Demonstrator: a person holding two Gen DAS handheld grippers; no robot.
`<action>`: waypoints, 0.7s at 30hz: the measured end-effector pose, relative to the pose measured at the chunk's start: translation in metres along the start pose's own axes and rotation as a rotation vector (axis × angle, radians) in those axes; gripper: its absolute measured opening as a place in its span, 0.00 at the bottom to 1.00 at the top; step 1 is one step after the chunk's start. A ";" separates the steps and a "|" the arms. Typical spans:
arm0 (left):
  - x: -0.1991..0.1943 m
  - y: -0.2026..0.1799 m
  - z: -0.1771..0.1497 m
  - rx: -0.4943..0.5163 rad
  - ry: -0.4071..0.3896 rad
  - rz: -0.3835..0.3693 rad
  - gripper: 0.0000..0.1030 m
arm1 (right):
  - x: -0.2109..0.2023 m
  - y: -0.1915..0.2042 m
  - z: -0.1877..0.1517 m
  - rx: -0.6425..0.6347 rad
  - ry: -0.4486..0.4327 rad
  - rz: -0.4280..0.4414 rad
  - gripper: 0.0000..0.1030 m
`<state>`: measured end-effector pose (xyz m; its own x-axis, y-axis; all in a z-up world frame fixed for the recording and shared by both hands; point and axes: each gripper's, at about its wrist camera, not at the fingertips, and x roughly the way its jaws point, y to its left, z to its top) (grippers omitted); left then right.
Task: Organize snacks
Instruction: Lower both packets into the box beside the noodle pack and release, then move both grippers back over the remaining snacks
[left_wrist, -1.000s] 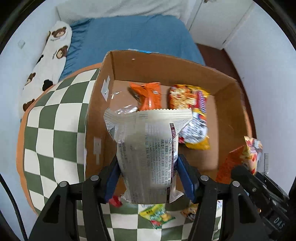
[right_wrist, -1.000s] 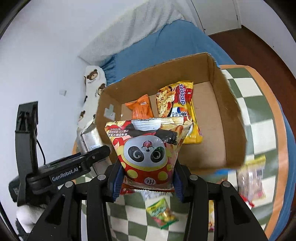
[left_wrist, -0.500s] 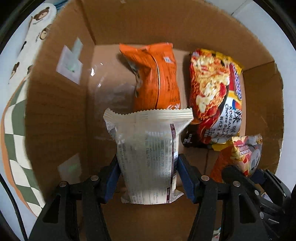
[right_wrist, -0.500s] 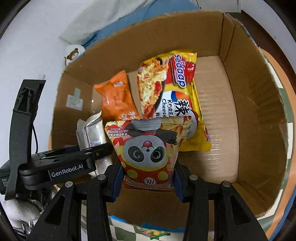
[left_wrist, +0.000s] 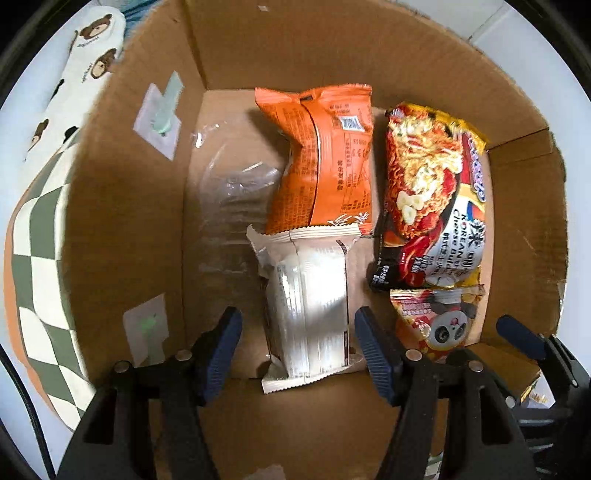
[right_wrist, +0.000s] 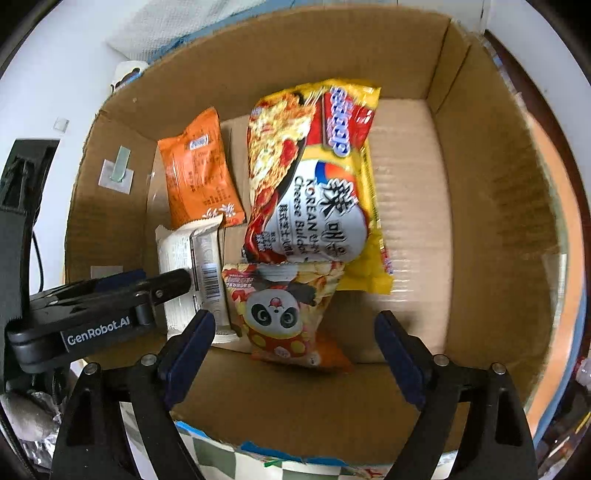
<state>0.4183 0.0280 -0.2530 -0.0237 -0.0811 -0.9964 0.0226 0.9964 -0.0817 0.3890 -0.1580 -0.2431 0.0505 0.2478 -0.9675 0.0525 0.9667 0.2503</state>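
A cardboard box (left_wrist: 110, 221) holds an orange packet (left_wrist: 325, 158) and a yellow-red noodle packet (left_wrist: 432, 192). A white packet (left_wrist: 310, 314) lies on the box floor between the fingers of my left gripper (left_wrist: 297, 350). Its jaws are opening, and both pads stand clear of the packet. In the right wrist view a panda-printed packet (right_wrist: 284, 314) lies on the floor below the noodle packet (right_wrist: 317, 184). My right gripper (right_wrist: 295, 332) hangs over it with its jaws opening wide and its pads off the packet. The white packet (right_wrist: 181, 258) sits left of it.
The box walls (right_wrist: 498, 184) close in on all sides. A clear plastic film (left_wrist: 229, 192) lies on the left of the box floor. Outside are a green-checked tablecloth (left_wrist: 37, 258) and a bear-printed pillow (left_wrist: 88, 62).
Both grippers sank from above the box rim down into the box. Each let go of its packet, and the white and panda packets now lie on the box floor.
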 end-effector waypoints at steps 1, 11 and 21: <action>-0.005 -0.002 -0.005 -0.001 -0.015 0.007 0.60 | -0.004 -0.001 -0.001 -0.001 -0.007 -0.006 0.88; -0.069 -0.009 -0.058 0.025 -0.250 0.046 0.60 | -0.047 -0.002 -0.021 -0.019 -0.152 -0.074 0.88; -0.129 -0.019 -0.091 0.034 -0.436 0.050 0.60 | -0.117 0.006 -0.056 -0.044 -0.312 -0.101 0.88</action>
<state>0.3296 0.0220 -0.1209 0.4022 -0.0432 -0.9145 0.0458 0.9986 -0.0270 0.3275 -0.1777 -0.1307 0.3504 0.1254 -0.9282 0.0304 0.9889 0.1451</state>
